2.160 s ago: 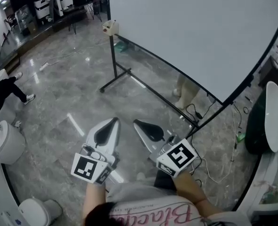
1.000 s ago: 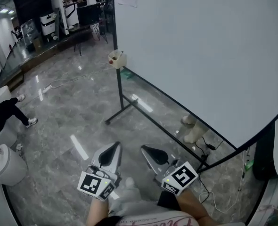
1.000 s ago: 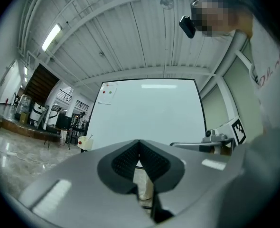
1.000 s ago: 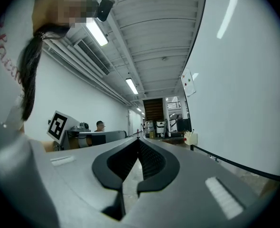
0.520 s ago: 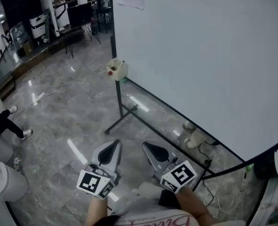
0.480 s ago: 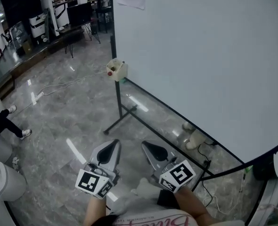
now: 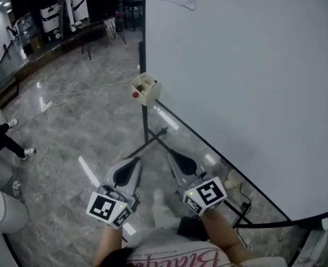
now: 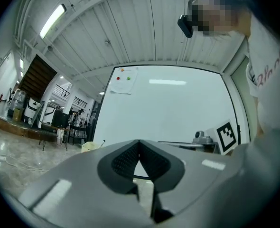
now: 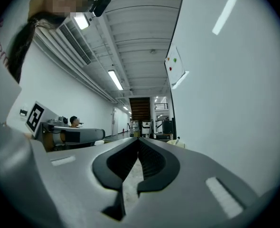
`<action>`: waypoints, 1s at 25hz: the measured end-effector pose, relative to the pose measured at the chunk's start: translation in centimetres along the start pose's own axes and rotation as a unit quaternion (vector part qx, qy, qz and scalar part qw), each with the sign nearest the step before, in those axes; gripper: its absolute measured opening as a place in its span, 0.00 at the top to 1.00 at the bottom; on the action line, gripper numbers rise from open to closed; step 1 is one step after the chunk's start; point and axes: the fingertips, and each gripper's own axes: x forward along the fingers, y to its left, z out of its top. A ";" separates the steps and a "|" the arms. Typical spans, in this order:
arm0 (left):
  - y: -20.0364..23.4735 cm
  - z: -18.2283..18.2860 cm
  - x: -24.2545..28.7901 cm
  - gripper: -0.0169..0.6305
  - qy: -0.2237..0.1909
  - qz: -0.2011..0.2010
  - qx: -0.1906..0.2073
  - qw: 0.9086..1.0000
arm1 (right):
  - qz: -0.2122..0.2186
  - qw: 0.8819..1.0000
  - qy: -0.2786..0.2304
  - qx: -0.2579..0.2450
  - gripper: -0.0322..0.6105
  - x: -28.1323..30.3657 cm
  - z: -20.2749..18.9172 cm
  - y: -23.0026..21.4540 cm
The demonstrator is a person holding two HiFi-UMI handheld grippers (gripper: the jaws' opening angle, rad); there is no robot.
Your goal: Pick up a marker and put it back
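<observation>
While both tongs are held side by side over the grey marble floor (image 7: 69, 138), a seated person's dark trouser leg (image 7: 0, 143) shows at the far left edge. Next comes the left gripper (image 7: 135, 161), grey with black pads, its jaws pressed together at the tips with nothing between them. Ahead of it, a small cream open-topped box (image 7: 145, 88) with a red dot sits against the thin black stand post (image 7: 145, 121), well apart from both grippers. A thin dark-tipped marker (image 8: 103, 142) stands in that box. The right gripper (image 7: 171, 154) is likewise closed and empty. A large white board (image 7: 253, 82) fills the right side.
</observation>
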 end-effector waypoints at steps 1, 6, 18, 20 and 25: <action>0.8 0.2 0.9 0.97 0.000 0.001 0.002 1.000 | 0.001 1.000 0.000 0.003 0.95 1.3 0.0 -1.0; 4.4 0.4 4.8 0.97 0.009 0.005 0.017 1.000 | -0.002 1.000 -0.004 0.024 0.95 7.7 -0.9 -5.4; 9.5 -0.9 10.9 0.97 0.020 0.019 0.022 0.999 | -0.025 0.997 0.053 0.049 0.77 18.5 -5.4 -13.6; 10.6 -1.2 11.5 0.97 0.023 0.022 0.019 0.999 | -0.035 0.996 0.061 0.051 0.75 19.8 -6.4 -14.6; 13.0 -0.9 12.6 0.97 0.030 0.024 0.024 0.999 | -0.054 0.993 0.068 0.083 0.73 22.2 -7.5 -16.2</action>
